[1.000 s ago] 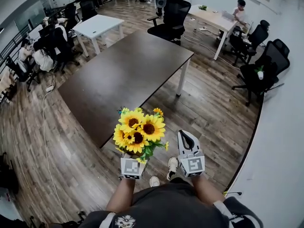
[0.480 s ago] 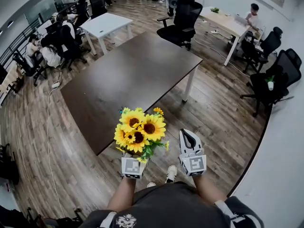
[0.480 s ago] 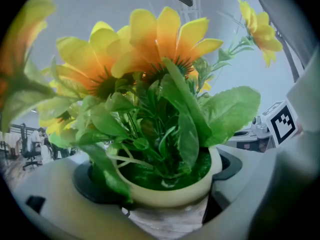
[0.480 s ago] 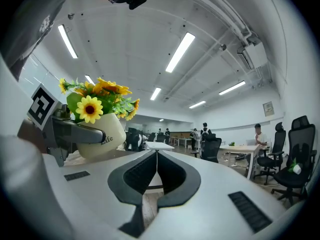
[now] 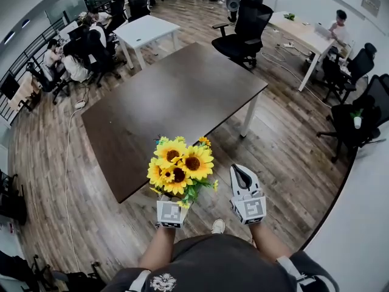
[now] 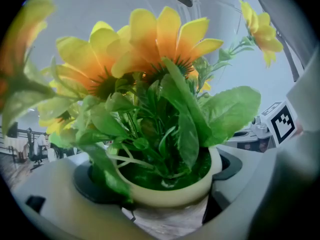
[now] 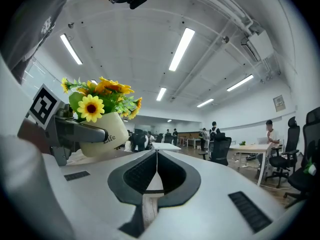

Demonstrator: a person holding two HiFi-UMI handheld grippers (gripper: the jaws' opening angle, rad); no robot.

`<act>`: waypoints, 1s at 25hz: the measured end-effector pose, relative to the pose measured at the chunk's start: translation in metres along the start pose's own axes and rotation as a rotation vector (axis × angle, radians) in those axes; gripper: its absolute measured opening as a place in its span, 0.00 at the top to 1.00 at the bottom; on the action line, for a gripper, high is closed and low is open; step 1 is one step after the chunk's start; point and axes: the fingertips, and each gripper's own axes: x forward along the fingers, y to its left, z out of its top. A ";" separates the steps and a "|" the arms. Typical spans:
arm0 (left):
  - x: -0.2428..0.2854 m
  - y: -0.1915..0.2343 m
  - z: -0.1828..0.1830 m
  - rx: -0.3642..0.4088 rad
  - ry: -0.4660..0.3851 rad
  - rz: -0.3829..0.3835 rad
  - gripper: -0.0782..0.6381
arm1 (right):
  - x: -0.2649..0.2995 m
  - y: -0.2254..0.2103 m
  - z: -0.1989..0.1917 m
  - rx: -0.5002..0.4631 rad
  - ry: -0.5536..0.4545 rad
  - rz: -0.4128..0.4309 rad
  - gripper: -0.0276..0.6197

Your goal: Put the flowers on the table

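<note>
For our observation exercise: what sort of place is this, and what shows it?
Most likely an open-plan office: a long dark table, a white desk, a black swivel chair, and seated people at desks.

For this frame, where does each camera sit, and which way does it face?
Head view: on the person's head, looking steeply down over the dark table and wood floor; shows both forearms, the left gripper holding the potted sunflowers, the right gripper shut.
Left gripper view: on the left gripper, looking along its jaws, which clamp the sunflowers' pot.
Right gripper view: on the right gripper, looking along its closed, empty jaws across the office.
Shared: all three show the sunflowers; each gripper view catches the other gripper.
</note>
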 end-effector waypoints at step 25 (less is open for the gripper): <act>0.071 0.101 -0.009 -0.028 0.049 0.107 0.14 | 0.160 -0.003 0.025 0.045 -0.039 0.179 0.92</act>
